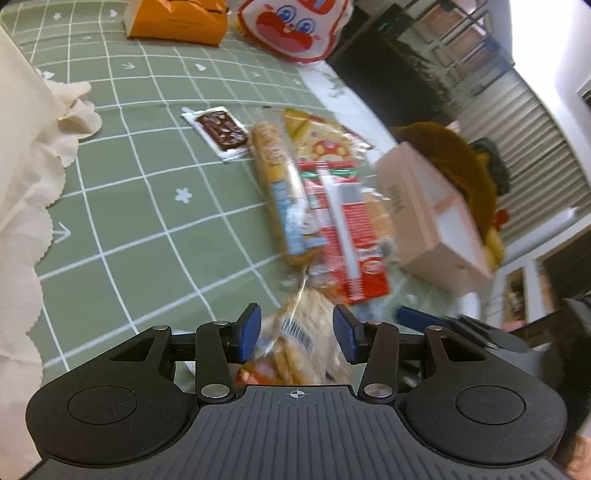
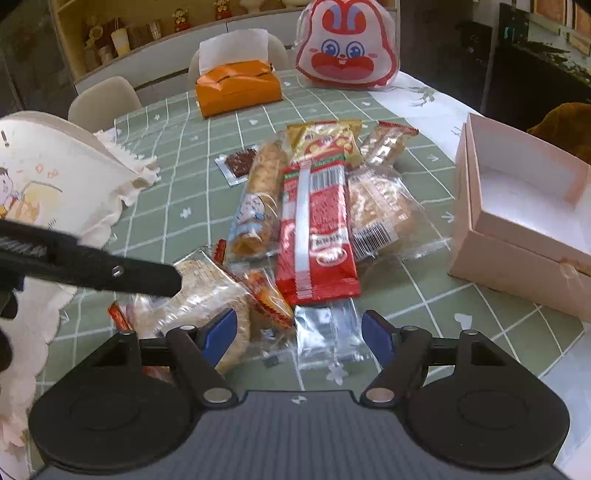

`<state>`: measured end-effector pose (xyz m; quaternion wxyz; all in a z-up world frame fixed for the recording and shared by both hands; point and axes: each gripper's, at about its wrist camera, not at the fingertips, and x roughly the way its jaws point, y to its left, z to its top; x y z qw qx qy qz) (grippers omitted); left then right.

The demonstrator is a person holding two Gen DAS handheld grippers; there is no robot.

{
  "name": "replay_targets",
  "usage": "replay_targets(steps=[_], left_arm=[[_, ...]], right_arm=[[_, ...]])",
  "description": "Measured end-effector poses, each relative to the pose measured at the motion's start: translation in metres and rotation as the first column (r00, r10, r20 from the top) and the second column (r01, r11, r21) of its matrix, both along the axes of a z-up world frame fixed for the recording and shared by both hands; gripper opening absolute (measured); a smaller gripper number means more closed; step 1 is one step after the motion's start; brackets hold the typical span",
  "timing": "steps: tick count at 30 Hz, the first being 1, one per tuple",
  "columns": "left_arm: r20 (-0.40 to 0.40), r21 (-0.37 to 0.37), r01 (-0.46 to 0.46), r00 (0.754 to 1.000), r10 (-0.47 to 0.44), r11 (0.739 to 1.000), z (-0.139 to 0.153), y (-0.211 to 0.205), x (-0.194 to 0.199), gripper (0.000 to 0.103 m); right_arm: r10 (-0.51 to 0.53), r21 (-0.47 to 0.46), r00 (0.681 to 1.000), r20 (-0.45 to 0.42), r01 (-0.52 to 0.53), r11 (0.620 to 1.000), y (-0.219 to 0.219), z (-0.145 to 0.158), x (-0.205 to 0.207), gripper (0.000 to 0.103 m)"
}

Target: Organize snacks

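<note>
Several snack packets [image 2: 314,229] lie heaped on the green checked tablecloth [image 2: 177,206], just beside the open pink box [image 2: 517,236]. The left gripper [image 1: 297,334] hangs with jaws apart over a clear bread packet [image 1: 303,332], not pinching it. The right gripper [image 2: 299,332] is likewise spread, holding nothing.

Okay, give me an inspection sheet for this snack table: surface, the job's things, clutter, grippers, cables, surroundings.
Surface: green grid tablecloth, in use.
Job's things: snack pile mid-table, red packet on top; chocolate packet apart; pink box open and empty, to the right.
Clutter: orange tissue box, rabbit bag, cream bag.
Grippers: left gripper open around a clear cracker packet, pads not pressing; right gripper open over a clear wrapper.
Cables: nothing seen.
Surroundings: chairs, shelves, brown plush behind the box.
</note>
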<state>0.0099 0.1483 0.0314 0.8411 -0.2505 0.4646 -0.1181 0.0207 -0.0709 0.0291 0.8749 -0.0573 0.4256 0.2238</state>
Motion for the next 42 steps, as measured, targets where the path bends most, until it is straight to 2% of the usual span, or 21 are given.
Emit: replay_targets(steps=[6, 9, 10, 11, 14, 16, 18, 21, 23, 25, 27, 30, 31, 33, 37, 38, 42], left_arm=[[-0.007, 0.025, 0.044, 0.999, -0.044, 0.999, -0.01, -0.01, 0.006, 0.049], [-0.01, 0.021, 0.042, 0.999, -0.042, 0.999, -0.008, -0.008, 0.005, 0.049], [-0.012, 0.017, 0.048, 0.999, -0.047, 0.999, -0.008, -0.007, 0.004, 0.049], [-0.016, 0.013, 0.053, 0.998, -0.053, 0.999, -0.009, -0.007, 0.004, 0.049], [-0.027, -0.004, 0.058, 0.998, -0.058, 0.998, -0.008, -0.007, 0.003, 0.05], [-0.026, 0.008, 0.049, 0.998, -0.049, 0.999, -0.005, -0.006, 0.001, 0.05], [-0.033, -0.011, 0.04, 0.999, -0.041, 0.999, -0.001, -0.003, 0.0, 0.049], [-0.036, -0.068, 0.051, 0.998, -0.054, 0.996, 0.003, 0.0, -0.004, 0.043], [-0.025, -0.056, 0.056, 0.998, -0.058, 0.997, 0.007, -0.003, -0.006, 0.037], [-0.014, -0.027, 0.048, 0.999, -0.048, 0.998, 0.008, -0.006, -0.006, 0.037], [-0.012, -0.045, 0.035, 0.999, -0.035, 0.998, 0.007, -0.004, -0.006, 0.033], [-0.014, -0.09, -0.005, 1.0, 0.004, 0.996, 0.009, 0.002, -0.008, 0.027], [-0.007, -0.09, -0.024, 1.0, 0.024, 0.996, 0.012, 0.004, -0.009, 0.023], [0.005, -0.088, -0.061, 0.998, 0.062, 0.994, 0.018, 0.009, -0.012, 0.023], [0.011, -0.053, -0.1, 0.995, 0.101, 0.994, 0.024, 0.01, -0.017, 0.023], [0.013, -0.039, -0.101, 0.995, 0.101, 0.994, 0.026, 0.009, -0.018, 0.023], [0.03, -0.024, -0.088, 0.996, 0.088, 0.996, 0.033, 0.006, -0.022, 0.023]], right_arm=[[-0.027, -0.072, 1.0, -0.001, 0.027, 0.997, -0.008, -0.001, -0.006, 0.072], [-0.022, -0.026, 1.0, 0.0, 0.022, 0.999, -0.017, 0.009, -0.019, 0.072], [-0.002, 0.001, 1.0, -0.015, 0.002, 1.0, -0.019, 0.012, -0.024, 0.072], [0.04, 0.023, 0.997, -0.067, -0.038, 0.999, -0.016, 0.01, -0.028, 0.071], [0.054, 0.02, 0.994, -0.094, -0.052, 0.998, -0.009, 0.005, -0.028, 0.06], [0.041, 0.011, 0.996, -0.08, -0.04, 0.999, 0.0, 0.001, -0.025, 0.06], [0.029, 0.005, 0.998, -0.063, -0.029, 1.0, 0.004, 0.001, -0.02, 0.06], [0.027, 0.009, 0.998, -0.052, -0.026, 1.0, 0.006, 0.0, -0.014, 0.06], [0.022, 0.0, 0.999, -0.049, -0.022, 1.0, 0.007, -0.003, -0.009, 0.059], [0.018, 0.008, 0.998, -0.058, -0.018, 1.0, 0.006, -0.007, -0.005, 0.059], [0.014, 0.019, 0.998, -0.058, -0.013, 1.0, 0.004, -0.008, -0.006, 0.059], [0.035, 0.063, 0.997, -0.074, -0.031, 0.998, -0.001, -0.003, -0.013, 0.062], [0.06, 0.08, 0.995, -0.085, -0.054, 0.995, -0.001, -0.001, -0.018, 0.066], [0.129, 0.107, 0.986, -0.102, -0.118, 0.987, 0.003, 0.001, -0.029, 0.073], [0.205, 0.079, 0.97, -0.13, -0.196, 0.977, 0.026, -0.006, -0.044, 0.074], [0.209, 0.072, 0.968, -0.142, -0.2, 0.977, 0.031, -0.009, -0.045, 0.08], [0.245, 0.033, 0.962, -0.119, -0.243, 0.969, 0.051, -0.012, -0.056, 0.083]])
